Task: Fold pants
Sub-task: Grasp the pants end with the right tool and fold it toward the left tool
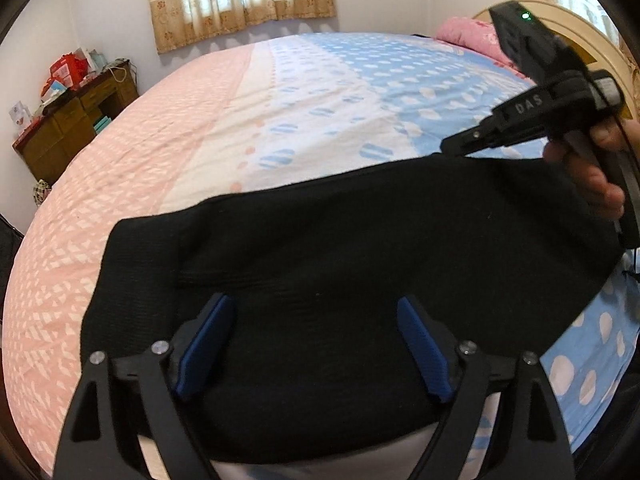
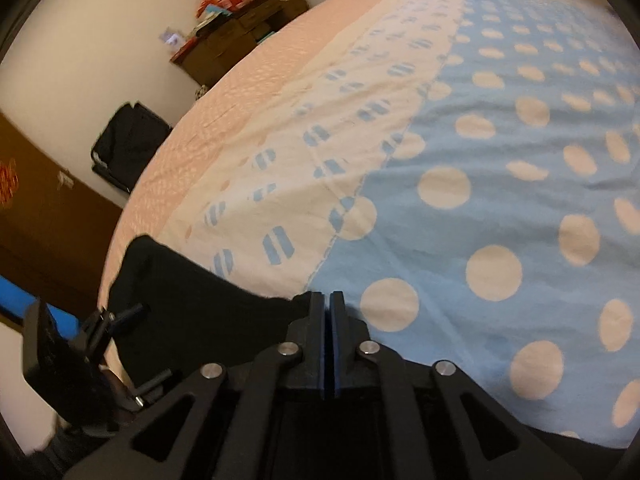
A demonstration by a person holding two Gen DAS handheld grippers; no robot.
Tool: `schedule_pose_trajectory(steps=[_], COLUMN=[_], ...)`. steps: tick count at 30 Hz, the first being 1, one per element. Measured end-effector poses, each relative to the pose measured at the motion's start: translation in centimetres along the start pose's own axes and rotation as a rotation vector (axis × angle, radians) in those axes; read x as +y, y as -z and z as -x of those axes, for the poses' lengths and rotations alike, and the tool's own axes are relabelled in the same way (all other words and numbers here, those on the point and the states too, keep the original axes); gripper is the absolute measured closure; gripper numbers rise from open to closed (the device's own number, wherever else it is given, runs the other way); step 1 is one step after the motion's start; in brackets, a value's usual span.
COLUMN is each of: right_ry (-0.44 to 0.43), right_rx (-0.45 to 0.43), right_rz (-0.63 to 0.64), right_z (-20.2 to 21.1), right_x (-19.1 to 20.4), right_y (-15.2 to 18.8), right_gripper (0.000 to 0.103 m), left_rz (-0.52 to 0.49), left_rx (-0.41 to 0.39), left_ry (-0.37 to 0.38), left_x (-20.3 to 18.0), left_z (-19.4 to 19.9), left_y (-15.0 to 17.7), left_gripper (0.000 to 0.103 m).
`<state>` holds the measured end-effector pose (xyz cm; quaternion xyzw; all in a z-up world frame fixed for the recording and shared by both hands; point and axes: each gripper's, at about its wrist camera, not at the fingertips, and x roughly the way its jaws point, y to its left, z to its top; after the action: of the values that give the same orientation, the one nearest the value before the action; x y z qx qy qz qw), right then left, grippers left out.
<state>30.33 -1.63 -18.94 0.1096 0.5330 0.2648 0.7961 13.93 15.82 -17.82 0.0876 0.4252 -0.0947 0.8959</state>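
Both grippers are black. The left gripper (image 1: 314, 346) has two blue pads (image 1: 424, 354) and round silver screws (image 1: 159, 346). The right gripper (image 1: 454, 145) has white letters "DAS" (image 1: 528, 107), a little green light (image 1: 526, 16), and a hand (image 1: 592, 164) around its handle.

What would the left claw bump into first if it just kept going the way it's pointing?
Most likely the black pants, which lie on the bed right beneath and ahead of the open left claw. Depth is hard to judge.

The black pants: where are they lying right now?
The black pants lie on the near edge of the bed, across its pink, white and blue bedspread, under the left gripper in the left wrist view.
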Motion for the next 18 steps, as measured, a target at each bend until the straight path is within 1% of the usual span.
schedule_pose_trajectory(steps=[1,2,4,5,6,7,8,9,13,15,18], right_ry=[-0.005,-0.034,-0.047,-0.033,-0.026,-0.036,-0.052,-0.051,-0.054,-0.044,-0.014], right_rx=[0.006,0.015,0.027,0.039,0.046,0.063,0.075,0.068,0.007,-0.023,-0.016], right_rz=[-0.011,-0.019,-0.008,0.005,0.018,0.025,0.017,0.014,-0.005,-0.015,-0.009], right_z=[-0.1,-0.3,-0.4,-0.6,-0.7,-1.0,-1.1,-1.0,0.4,1.1,0.7], right_x=[-0.2,-0.3,-0.1,0.2,0.6,0.9,1.0,1.1,0.8,0.5,0.4], right_y=[0.0,-0.2,-0.1,-0.1,-0.1,0.0,0.1,0.1,0.1,0.0,0.1], right_gripper=[0.064,0.058,0.058,0.059,0.065,0.096,0.099,0.099,0.1,0.1,0.1], left_rz=[-0.003,-0.004,-0.001,-0.001,-0.001,-0.002,-0.003,-0.003,-0.002,-0.002,-0.003], left_rx=[-0.001,0.0,0.001,0.001,0.001,0.001,0.001,0.001,0.001,0.0,-0.001], left_ry=[-0.002,-0.001,0.006,0.009,0.011,0.01,0.008,0.007,0.009,0.01,0.012], left_x=[-0.1,-0.1,0.0,-0.1,-0.1,-0.2,-0.3,-0.3,-0.4,-0.5,-0.6], left_z=[0.0,0.0,-0.1,-0.3,-0.3,-0.3,-0.3,-0.3,-0.3,-0.3,-0.4], left_y=[0.0,-0.1,-0.2,-0.3,-0.3,-0.2,-0.3,-0.3,-0.2,-0.2,-0.2], left_gripper=[0.014,0.014,0.012,0.011,0.01,0.01,0.01,0.01,0.01,0.01,0.009])
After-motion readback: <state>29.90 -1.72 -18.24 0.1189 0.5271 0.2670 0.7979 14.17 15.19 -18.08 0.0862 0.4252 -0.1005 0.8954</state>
